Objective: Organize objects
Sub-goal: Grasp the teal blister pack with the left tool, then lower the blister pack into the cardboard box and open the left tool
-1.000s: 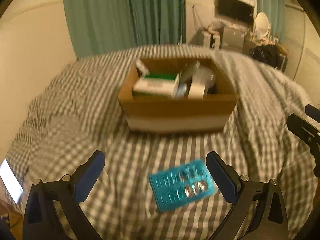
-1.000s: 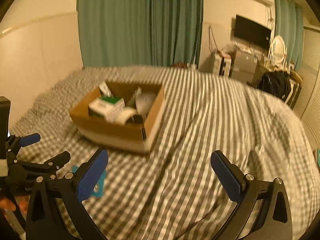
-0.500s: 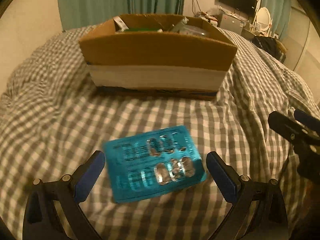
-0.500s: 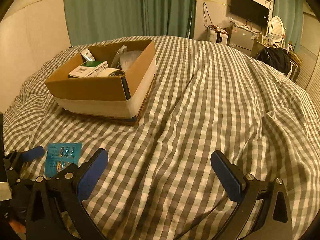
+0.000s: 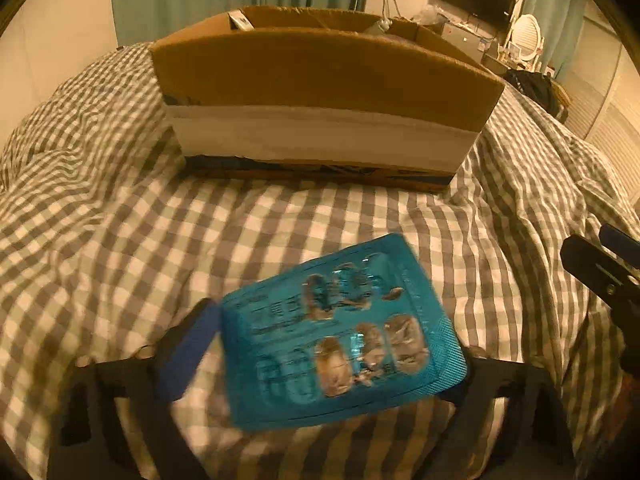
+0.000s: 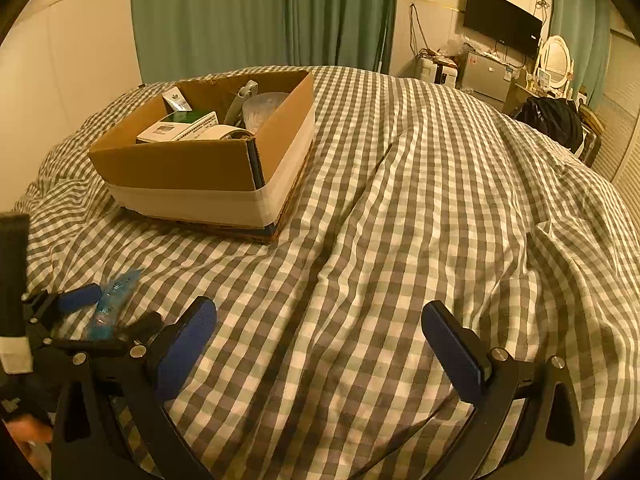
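The left gripper (image 5: pixel 320 356) has closed on the blister pack (image 5: pixel 340 332), which half a second ago lay flat between open fingers and now tilts up off the bedspread (image 5: pixel 120 240). Transfer to the cardboard box (image 5: pixel 320 76) ahead can proceed. The right gripper (image 6: pixel 320 344) is open, empty.

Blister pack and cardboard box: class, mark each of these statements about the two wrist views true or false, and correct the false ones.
1. The blue blister pack lies inside the cardboard box. False: it is in front of the box, gripped between the fingers of the left gripper.
2. The right gripper is open and holds nothing. True.
3. The cardboard box is empty. False: it holds small cartons and other items.
4. The box stands on a checked bed cover. True.
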